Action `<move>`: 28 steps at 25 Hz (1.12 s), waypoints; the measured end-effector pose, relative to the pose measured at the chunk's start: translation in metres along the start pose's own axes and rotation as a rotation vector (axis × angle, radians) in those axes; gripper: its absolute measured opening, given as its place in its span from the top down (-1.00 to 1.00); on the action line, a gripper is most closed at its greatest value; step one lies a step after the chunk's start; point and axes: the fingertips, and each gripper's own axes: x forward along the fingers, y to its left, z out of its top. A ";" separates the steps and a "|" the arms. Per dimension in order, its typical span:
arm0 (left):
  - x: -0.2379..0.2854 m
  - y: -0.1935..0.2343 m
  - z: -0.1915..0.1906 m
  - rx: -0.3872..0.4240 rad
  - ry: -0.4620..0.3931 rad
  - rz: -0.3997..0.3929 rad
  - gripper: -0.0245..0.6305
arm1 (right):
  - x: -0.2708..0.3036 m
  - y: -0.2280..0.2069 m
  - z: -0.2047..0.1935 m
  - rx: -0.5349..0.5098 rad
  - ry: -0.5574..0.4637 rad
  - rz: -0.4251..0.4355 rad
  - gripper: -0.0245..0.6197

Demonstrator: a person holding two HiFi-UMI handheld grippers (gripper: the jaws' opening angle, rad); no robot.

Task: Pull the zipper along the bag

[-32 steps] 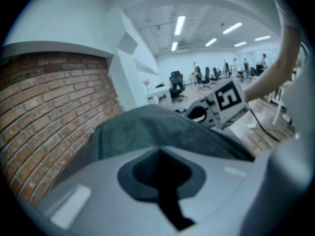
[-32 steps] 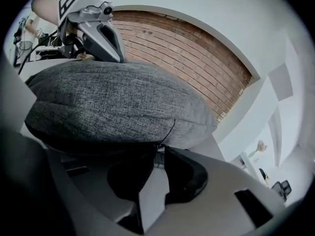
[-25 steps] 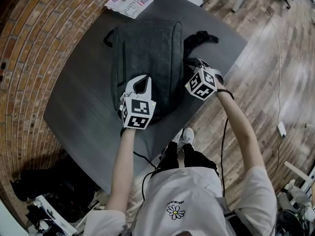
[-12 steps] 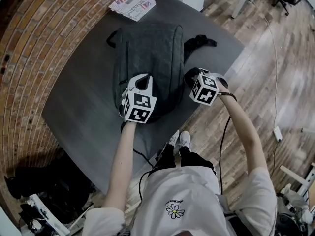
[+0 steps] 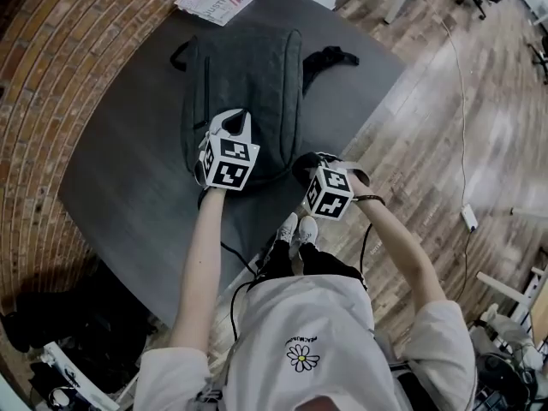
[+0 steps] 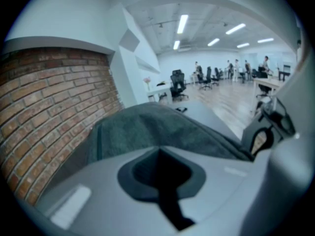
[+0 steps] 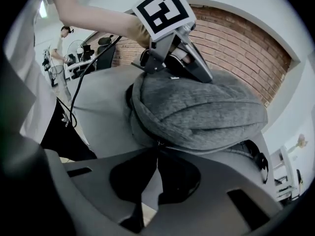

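Where the task stands: under way, I judge; the zipper pull (image 7: pixel 157 143) sits at the near right corner of the grey backpack (image 5: pixel 248 84), which lies flat on the dark table (image 5: pixel 120 178).
Left to do: seemingly the track round the backpack's near end.
Right gripper (image 7: pixel 156 151): jaws have just been easing apart, yet are almost together, pinching the zipper pull at their tips.
Left gripper (image 6: pixel 160 156): jaws clenched, empty, resting on the backpack.
Writing: leaflet (image 5: pixel 215 0) reads "JUSTFOR…"; the rest is unreadable.

Grey bag (image 6: pixel 162 127) beyond closed fingers (image 6: pixel 98 186)
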 end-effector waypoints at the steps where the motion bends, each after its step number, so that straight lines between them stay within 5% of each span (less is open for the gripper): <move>1: 0.001 0.000 0.000 -0.012 -0.001 0.006 0.93 | 0.002 0.007 0.005 0.015 -0.005 -0.002 0.90; 9: -0.006 0.005 0.001 -0.116 -0.060 -0.031 0.93 | 0.012 0.031 0.022 0.054 0.004 -0.047 0.90; 12: -0.031 0.009 -0.001 -0.087 -0.074 -0.027 0.93 | 0.010 0.031 0.014 0.009 0.038 -0.060 0.90; 15: -0.078 0.003 -0.022 0.014 -0.107 -0.065 0.92 | 0.006 0.030 0.011 0.002 0.043 -0.046 0.90; 19: -0.125 -0.041 -0.090 0.311 -0.021 -0.313 0.87 | 0.003 0.030 0.008 -0.022 0.051 -0.046 0.90; 20: -0.130 -0.050 -0.107 0.358 0.026 -0.370 0.39 | 0.002 0.029 0.007 -0.030 0.053 -0.048 0.90; 21: -0.131 -0.055 -0.120 0.393 0.068 -0.403 0.18 | 0.001 0.028 0.006 -0.037 0.056 -0.048 0.90; 25: -0.118 -0.057 -0.142 0.573 0.130 -0.360 0.19 | -0.002 0.027 0.004 -0.058 0.065 -0.043 0.90; 28: -0.104 -0.068 -0.140 0.583 0.134 -0.374 0.19 | -0.004 0.022 -0.002 -0.070 0.091 -0.051 0.90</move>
